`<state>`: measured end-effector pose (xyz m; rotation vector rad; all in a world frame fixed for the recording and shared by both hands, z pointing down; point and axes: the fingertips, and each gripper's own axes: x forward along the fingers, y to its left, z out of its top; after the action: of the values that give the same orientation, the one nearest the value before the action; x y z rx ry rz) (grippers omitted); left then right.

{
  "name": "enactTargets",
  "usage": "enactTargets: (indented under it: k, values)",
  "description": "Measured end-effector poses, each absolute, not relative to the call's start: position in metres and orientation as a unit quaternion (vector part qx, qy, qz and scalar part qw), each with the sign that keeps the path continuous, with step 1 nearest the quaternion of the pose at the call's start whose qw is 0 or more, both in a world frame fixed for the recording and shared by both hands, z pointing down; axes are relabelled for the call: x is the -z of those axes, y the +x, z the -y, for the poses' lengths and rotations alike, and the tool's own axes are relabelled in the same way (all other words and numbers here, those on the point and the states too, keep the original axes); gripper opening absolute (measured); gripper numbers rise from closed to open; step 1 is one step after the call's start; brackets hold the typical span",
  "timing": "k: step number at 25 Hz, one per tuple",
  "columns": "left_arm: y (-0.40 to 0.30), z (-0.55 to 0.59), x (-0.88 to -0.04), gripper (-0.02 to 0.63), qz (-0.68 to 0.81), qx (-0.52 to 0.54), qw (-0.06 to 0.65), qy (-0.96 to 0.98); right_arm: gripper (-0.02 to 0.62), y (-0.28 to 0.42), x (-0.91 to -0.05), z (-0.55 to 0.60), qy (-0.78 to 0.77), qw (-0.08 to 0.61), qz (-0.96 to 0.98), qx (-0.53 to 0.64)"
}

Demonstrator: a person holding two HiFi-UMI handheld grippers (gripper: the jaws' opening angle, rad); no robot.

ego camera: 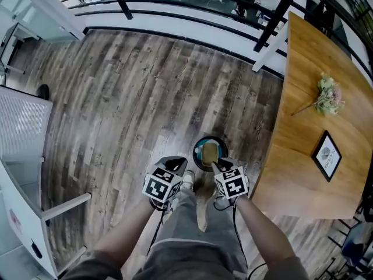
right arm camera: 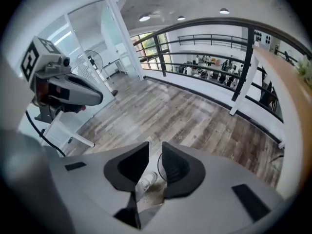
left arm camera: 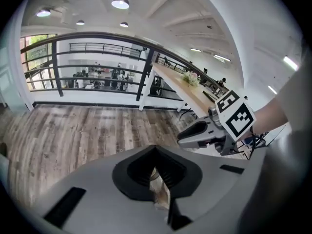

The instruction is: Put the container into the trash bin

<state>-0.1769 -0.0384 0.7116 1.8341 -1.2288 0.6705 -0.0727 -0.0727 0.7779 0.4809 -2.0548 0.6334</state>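
Note:
In the head view a round black trash bin (ego camera: 196, 157) with a teal rim stands on the wood floor just ahead of the person's feet. A tan container (ego camera: 210, 151) lies inside it. My left gripper (ego camera: 175, 162) hovers above the floor just left of the bin, its jaws shut with nothing between them (left arm camera: 156, 152). My right gripper (ego camera: 217, 167) hangs over the bin's near edge. Its jaws stand a little apart and hold nothing (right arm camera: 155, 155); only a shoe and the floor show through the gap. Each gripper shows in the other's view: the right gripper (left arm camera: 195, 130), the left gripper (right arm camera: 83, 94).
A long wooden table (ego camera: 303, 150) runs along the right, with a bunch of flowers (ego camera: 329, 95) and a framed picture (ego camera: 326, 155) on it. A black railing (ego camera: 175, 16) bounds the floor at the far side. White furniture (ego camera: 23, 156) stands at the left. The person's shoe (ego camera: 187, 181) is beside the bin.

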Motion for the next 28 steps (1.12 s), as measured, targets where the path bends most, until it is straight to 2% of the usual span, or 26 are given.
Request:
enactTargets:
  k: [7,16,28]
  values:
    - [-0.181,0.074,-0.625,0.014,0.516,-0.250,0.329,0.750,0.067,-0.075,-0.666,0.101,0.201,0.378,0.876,-0.223]
    - [-0.163,0.090,-0.512,0.014,0.532,-0.210,0.252,0.781,0.055,-0.059,-0.527,0.124,0.228,0.277,0.917,-0.172]
    - [-0.124,0.111,-0.359,0.014,0.536,-0.168,0.078,0.824,0.051,-0.015,-0.361,0.137,0.278,0.147,0.946,-0.080]
